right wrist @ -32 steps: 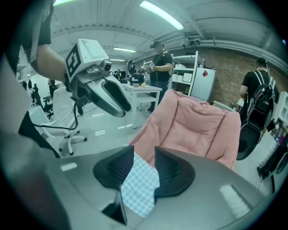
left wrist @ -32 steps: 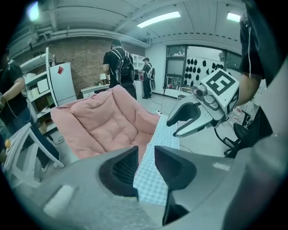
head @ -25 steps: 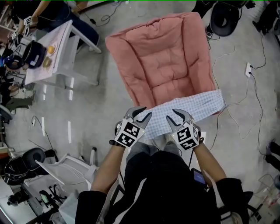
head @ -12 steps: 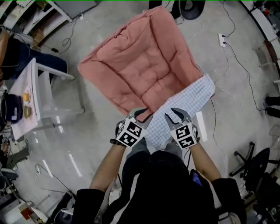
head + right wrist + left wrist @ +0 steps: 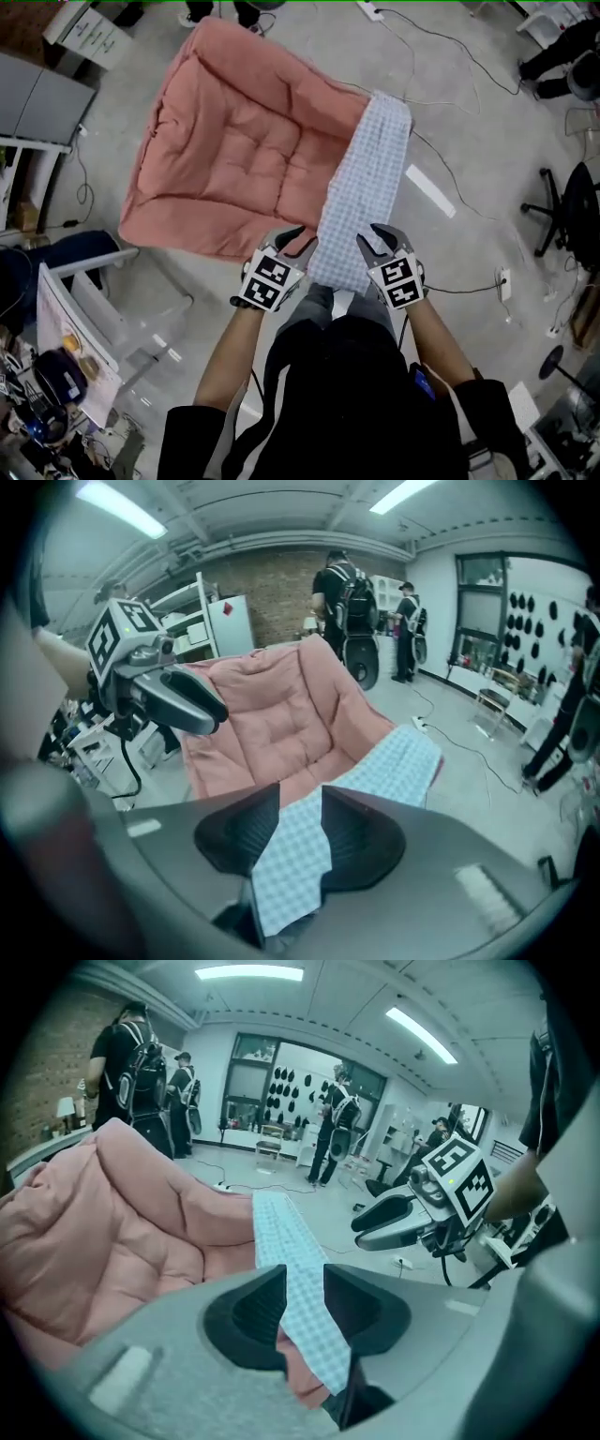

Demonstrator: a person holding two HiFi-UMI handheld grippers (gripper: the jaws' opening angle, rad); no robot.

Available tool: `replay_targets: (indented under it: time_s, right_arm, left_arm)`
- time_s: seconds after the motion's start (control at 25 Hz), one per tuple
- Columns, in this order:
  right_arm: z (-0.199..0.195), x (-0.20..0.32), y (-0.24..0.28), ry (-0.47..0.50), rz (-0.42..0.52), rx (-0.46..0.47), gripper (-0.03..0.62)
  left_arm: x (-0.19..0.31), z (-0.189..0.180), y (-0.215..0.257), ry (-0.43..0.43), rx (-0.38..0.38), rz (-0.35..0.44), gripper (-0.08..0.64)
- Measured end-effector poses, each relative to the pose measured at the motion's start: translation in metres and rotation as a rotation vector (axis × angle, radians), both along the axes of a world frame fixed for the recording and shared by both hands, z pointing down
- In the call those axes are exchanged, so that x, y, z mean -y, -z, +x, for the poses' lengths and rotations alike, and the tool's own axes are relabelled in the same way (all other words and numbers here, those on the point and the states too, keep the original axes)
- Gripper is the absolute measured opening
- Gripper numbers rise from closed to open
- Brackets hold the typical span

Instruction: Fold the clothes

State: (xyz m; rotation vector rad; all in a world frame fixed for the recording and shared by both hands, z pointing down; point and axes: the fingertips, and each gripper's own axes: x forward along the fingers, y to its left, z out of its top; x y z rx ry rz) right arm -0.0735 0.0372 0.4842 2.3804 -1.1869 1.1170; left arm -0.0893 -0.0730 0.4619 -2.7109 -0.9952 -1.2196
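Grey floor all round you, cables trailing over it, and the big pink cushion spread out ahead. Your checked cloth runs as a long narrow strip along the cushion's right side. Its far end seems to rest on the cushion's far right corner, and its near end is lifted up to you. Left claw is pinched on that near edge on the cushion side. Right claw is pinched on the same edge on the side away from the cushion. That's 2 grips, both biting fabric.

Expect it to handle light, thin and limp. It'll sag between the claws and won't hold a fold by itself, so I'd take it at the corners and pull the edge taut.

Head view gives you the whole strip and how it lies against the cushion, but not the pads. Each claw's own view does: cloth clamped between the jaws, a short tail hanging below. You also get people standing beyond the cushion, whom the head view mostly cuts off.
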Motion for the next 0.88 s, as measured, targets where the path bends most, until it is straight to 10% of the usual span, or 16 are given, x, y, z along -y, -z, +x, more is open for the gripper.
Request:
replay_targets:
  time_s: [0.36, 0.88]
  right_arm:
    - [0.001, -0.071, -0.021, -0.323, 0.069, 0.07, 0.146]
    - [0.04, -0.119, -0.127, -0.42, 0.104, 0.194, 0.173]
  left_arm:
    - [-0.049, 0.035, -0.034, -0.178, 0.021, 0.054, 0.146]
    - [-0.065, 0.081, -0.146, -0.089, 0.153, 0.037, 0.187]
